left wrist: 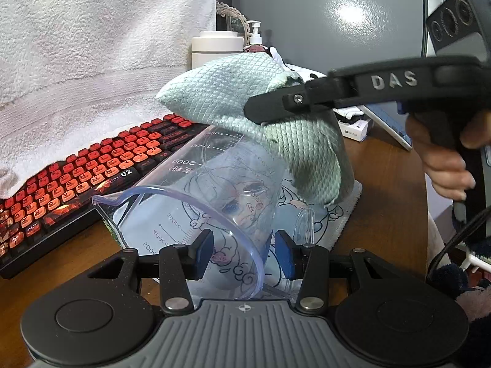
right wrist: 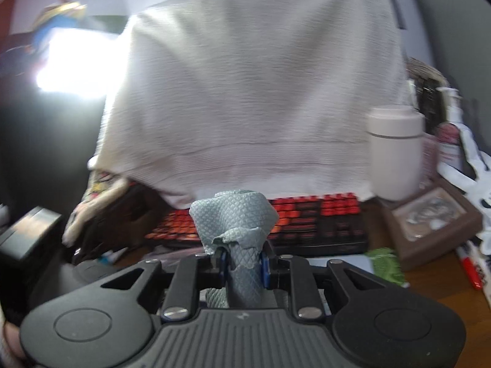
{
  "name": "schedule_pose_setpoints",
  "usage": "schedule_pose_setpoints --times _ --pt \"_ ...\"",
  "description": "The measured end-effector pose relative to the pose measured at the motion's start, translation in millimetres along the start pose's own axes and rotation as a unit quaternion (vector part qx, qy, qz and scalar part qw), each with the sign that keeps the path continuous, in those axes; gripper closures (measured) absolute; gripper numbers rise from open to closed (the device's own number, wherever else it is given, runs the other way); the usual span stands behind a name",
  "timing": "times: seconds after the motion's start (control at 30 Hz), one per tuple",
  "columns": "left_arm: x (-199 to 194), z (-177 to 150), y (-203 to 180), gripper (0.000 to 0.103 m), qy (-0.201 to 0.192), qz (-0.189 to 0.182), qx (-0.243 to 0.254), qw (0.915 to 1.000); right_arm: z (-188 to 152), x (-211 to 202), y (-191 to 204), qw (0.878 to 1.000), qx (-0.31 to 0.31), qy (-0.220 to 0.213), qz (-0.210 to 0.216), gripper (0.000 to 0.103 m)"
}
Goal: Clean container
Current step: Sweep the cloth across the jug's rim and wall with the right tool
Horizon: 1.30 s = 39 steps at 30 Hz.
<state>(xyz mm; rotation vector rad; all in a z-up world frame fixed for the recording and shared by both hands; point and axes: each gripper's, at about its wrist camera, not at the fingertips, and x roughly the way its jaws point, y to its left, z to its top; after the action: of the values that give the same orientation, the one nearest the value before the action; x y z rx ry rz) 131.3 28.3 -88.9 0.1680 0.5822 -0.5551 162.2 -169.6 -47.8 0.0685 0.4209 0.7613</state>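
The clear plastic measuring cup w/ printed scale marks lies tipped on its side, rim toward the left wrist cam, base pointing away. The left gripper has its blue-padded fingers either side of the cup's rim wall: one pad inside the mouth, the other outside by the clear handle. Jaws are drawn in on the wall, so clamped on the cup as far as I can tell. Below it is a pale blue cartoon-print mat on the brown wooden desk.

The grey-green waffle-weave cleaning cloth is bunched over the cup's upturned base end, draping down the far side. The right gripper comes in from the right in the left cam, black finger tip pressed into the cloth; a hand wraps its grip. In the right wrist view the right gripper's jaws are closed on a wad of the same cloth, pads pinching it, the rest puffed up ahead. That view is motion-blurred.

Behind: a black keyboard w/ red-orange keycaps, a big white terry towel draped above it, a white cylindrical lidded container, and a pump bottle next to that.
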Motion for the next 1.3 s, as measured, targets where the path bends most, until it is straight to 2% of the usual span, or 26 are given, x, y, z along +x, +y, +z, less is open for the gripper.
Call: schedule_pose_setpoints --times 0.33,0.43,0.57,0.8,0.97,1.07,1.3 --pt "2 1 1 0.059 0.000 0.000 0.000 1.0000 11 11 14 0.999 0.009 0.029 0.022 0.083" --pt "3 1 2 0.059 0.000 -0.001 -0.001 1.0000 13 15 29 0.999 -0.006 0.035 0.034 0.083" --pt "4 1 4 0.059 0.000 0.000 0.000 1.0000 15 17 35 0.999 -0.026 0.037 0.026 0.084" --pt "6 1 8 0.059 0.000 0.000 0.000 1.0000 24 20 -1 0.999 0.001 0.037 -0.031 0.083" --pt "4 1 3 0.059 0.001 0.002 0.002 1.0000 28 21 -9 0.998 0.009 0.045 -0.044 0.083" --pt "4 -1 2 0.059 0.001 0.002 0.003 1.0000 28 22 2 0.998 0.003 0.050 -0.034 0.083" --pt "6 1 -1 0.059 0.001 0.003 0.003 1.0000 29 30 30 0.997 0.000 0.071 0.031 0.083"
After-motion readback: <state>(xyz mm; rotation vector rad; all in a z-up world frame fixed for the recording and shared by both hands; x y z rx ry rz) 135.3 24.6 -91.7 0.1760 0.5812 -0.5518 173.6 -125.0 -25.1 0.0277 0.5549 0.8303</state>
